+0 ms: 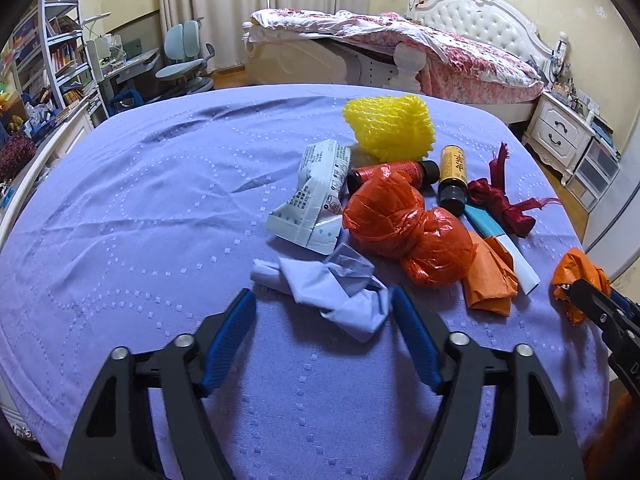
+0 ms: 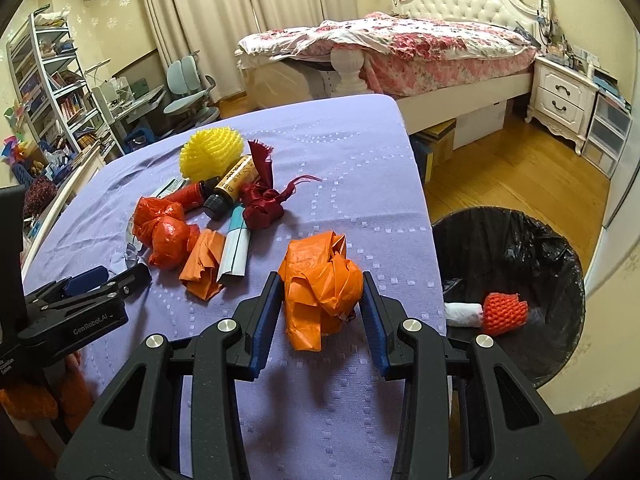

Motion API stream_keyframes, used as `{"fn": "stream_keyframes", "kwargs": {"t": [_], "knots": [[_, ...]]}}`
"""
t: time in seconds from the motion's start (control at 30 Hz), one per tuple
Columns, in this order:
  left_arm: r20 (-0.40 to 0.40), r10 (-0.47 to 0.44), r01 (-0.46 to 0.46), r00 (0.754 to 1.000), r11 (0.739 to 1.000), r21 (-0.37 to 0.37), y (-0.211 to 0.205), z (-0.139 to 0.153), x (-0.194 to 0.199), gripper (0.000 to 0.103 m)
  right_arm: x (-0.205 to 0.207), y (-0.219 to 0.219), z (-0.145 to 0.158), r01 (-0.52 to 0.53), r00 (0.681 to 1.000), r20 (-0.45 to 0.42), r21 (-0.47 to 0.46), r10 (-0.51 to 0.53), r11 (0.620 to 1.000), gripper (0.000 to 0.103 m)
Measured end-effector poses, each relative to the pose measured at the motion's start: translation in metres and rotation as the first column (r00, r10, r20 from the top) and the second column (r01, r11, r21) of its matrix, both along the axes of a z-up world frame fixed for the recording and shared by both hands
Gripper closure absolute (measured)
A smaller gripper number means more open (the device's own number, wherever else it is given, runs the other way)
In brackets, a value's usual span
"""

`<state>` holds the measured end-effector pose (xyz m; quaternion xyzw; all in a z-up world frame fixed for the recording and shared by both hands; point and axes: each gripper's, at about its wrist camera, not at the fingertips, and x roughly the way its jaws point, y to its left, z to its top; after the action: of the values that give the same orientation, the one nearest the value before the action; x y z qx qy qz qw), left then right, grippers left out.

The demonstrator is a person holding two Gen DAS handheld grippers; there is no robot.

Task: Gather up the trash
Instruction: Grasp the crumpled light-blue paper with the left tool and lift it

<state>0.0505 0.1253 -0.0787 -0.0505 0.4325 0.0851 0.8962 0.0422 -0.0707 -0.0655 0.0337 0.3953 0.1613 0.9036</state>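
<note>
The right gripper (image 2: 322,300) clamps a crumpled orange plastic bag (image 2: 320,292) between its blue pads, low over the lilac quilted cloth (image 2: 340,160) near the table's right edge. Beyond that edge, to this gripper's right and lower, stands the black-lined waste bin (image 2: 560,248), which already holds a red foam net (image 2: 505,313) and a white wad (image 2: 464,314). The bag's loose tail hangs below the pads; the grip may catch only outer folds, so the bag could slip out or snag on the bin rim during the carry.

The left gripper (image 1: 323,308) stands with its jaws apart around a crumpled pale-blue tissue (image 1: 340,292), which lies on the cloth; the right pad seems to touch it, the left pad is clear. The tissue matches the cloth in colour, so the closing jaws could pinch the cloth with it and drag the pile just ahead: a knotted red-orange bag (image 1: 404,228), a flattened white carton (image 1: 316,204), two small bottles (image 1: 452,178), a yellow foam net (image 1: 390,128).

The bin's near wall is cut off behind the table edge, and the tissue's underside is hidden.
</note>
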Motion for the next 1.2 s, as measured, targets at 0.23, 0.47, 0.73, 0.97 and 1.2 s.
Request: {"fn": "stream_keyframes", "kwargs": {"t": [0.23, 0.47, 0.73, 0.97, 1.2], "knots": [[0.009, -0.035, 0.035, 0.999, 0.999, -0.003, -0.005, 0.000, -0.006, 0.060, -0.001, -0.002, 0.000, -0.001, 1.000, -0.005, 0.012, 0.001, 1.000, 0.065], [0.016, -0.052, 0.053, 0.999, 0.998, -0.027, -0.001, 0.001, -0.015, 0.068, -0.001, -0.002, 0.001, -0.002, 1.000, -0.004, 0.010, 0.002, 1.000, 0.065], [0.020, -0.047, 0.048, 0.999, 0.998, -0.044, 0.008, 0.002, -0.027, 0.067, -0.008, 0.000, 0.000, -0.005, 1.000, 0.000, -0.002, 0.005, 1.000, 0.065], [0.020, 0.014, -0.013, 1.000, 0.996, -0.083, 0.021, 0.002, -0.019, 0.042, -0.007, 0.000, 0.000, -0.005, 1.000, -0.003, -0.002, 0.005, 1.000, 0.066], [0.026, 0.000, 0.001, 1.000, 0.998, -0.069, 0.018, 0.001, -0.015, 0.066, -0.007, 0.001, -0.001, -0.005, 1.000, -0.007, -0.001, 0.005, 1.000, 0.066]]}}
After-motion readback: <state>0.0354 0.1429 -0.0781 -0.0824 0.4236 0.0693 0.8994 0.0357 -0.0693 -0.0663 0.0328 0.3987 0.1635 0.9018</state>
